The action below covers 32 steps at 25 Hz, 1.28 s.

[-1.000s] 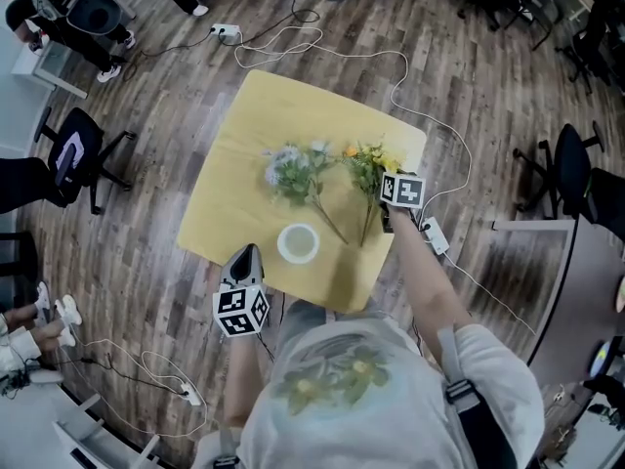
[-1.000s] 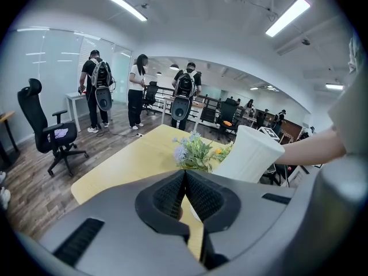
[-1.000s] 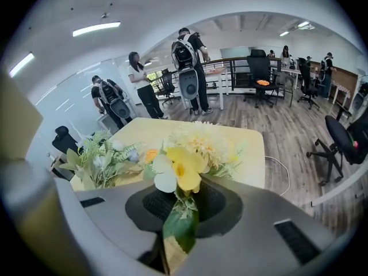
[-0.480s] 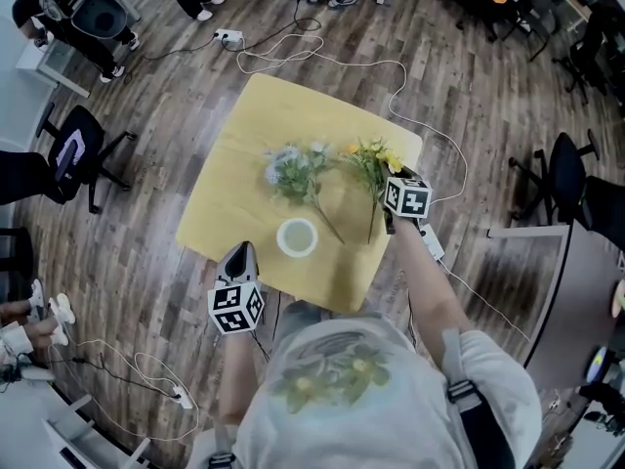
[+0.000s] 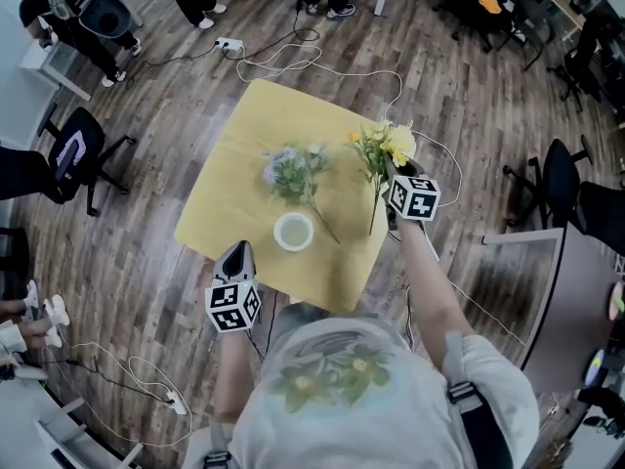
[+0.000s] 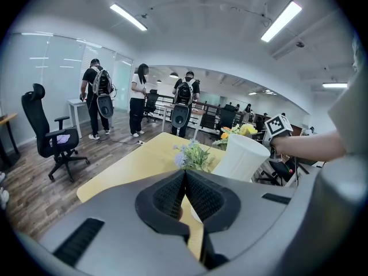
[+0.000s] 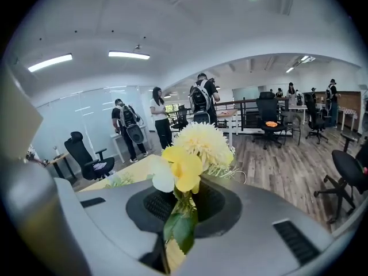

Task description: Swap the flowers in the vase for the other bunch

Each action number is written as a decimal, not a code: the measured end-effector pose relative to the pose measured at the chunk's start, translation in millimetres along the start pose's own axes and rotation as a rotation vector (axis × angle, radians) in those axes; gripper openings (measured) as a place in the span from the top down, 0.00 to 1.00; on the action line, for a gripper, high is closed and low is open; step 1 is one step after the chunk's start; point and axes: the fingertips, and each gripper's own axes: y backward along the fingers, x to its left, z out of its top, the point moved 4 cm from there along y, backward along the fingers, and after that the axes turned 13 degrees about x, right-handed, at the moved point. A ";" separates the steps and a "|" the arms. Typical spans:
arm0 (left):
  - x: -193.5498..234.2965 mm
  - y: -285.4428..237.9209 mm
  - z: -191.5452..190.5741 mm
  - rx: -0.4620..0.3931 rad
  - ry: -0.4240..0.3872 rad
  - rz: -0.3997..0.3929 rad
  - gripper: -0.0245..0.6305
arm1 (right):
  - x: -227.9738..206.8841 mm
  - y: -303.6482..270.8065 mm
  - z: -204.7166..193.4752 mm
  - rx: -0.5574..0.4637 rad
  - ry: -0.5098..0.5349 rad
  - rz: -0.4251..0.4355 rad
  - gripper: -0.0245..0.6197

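A yellow bunch of flowers (image 5: pixel 383 147) hangs above the right side of the yellow table (image 5: pixel 249 125), its stems trailing down toward the tabletop. My right gripper (image 5: pixel 387 176) is shut on those stems just below the blossoms, which fill the right gripper view (image 7: pixel 192 151). A blue-and-white bunch (image 5: pixel 289 172) lies flat mid-table. The white vase (image 5: pixel 293 231) stands with nothing in it near the front edge. My left gripper (image 5: pixel 238 260) hovers at that front edge just left of the vase (image 6: pixel 246 157), its jaws shut on nothing (image 6: pixel 185 176).
Black office chairs stand left of the table (image 5: pixel 76 154) and to its right (image 5: pixel 562 174). White cables (image 5: pixel 322 57) and a power strip (image 5: pixel 228 43) lie on the wooden floor behind. Several people with backpacks (image 6: pixel 184 99) stand beyond the far side.
My right gripper has risen with the yellow bunch, lifting the blossoms off the table and toward its far right corner. The left gripper has shifted only a little.
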 end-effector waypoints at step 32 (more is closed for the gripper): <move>-15.3 57.2 -36.5 -0.056 -0.011 0.016 0.94 | 79.8 167.6 94.4 -0.485 0.203 0.153 0.83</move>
